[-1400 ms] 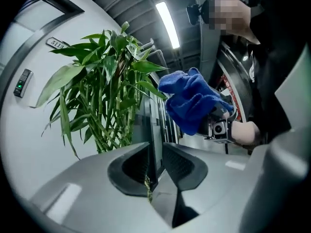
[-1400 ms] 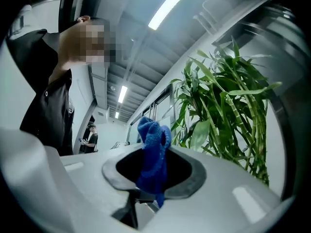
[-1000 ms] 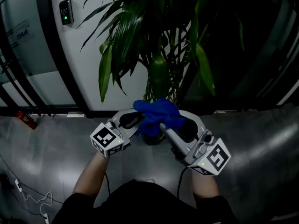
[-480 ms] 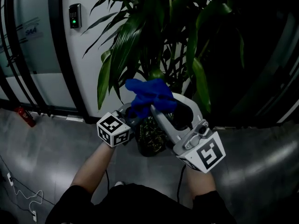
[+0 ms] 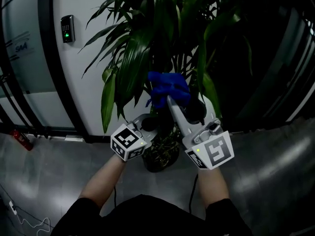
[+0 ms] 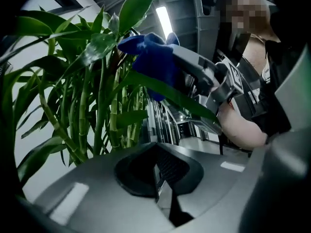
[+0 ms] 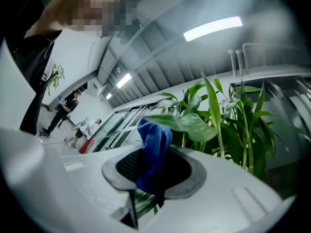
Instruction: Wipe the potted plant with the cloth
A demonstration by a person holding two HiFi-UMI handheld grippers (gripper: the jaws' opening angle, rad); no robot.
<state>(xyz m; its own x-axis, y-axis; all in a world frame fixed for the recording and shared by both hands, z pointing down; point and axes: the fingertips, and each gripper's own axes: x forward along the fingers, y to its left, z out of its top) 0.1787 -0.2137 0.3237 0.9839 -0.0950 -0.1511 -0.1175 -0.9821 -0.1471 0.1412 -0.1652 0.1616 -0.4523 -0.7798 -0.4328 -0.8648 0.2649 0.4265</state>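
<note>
Fig.: Right hand-held gripper [image 5: 181, 103] is clamped on the crumpled blue microfibre cloth [image 5: 167, 87], held among the leaves of the tall green bamboo-like potted plant [image 5: 140, 48], far centre. Left hand-held gripper [image 5: 147, 123] has jaws together, empty, near the stems. Risk: hard pressure could bend or snag a leaf, and a thin pinch may let the cloth slip. Pot mostly hidden behind grippers; cloth-leaf contact unclear.

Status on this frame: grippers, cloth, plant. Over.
Right gripper shut on blue cloth, up among the potted plant leaves. Left gripper shut, empty, lower down. Nothing blocking.
</note>
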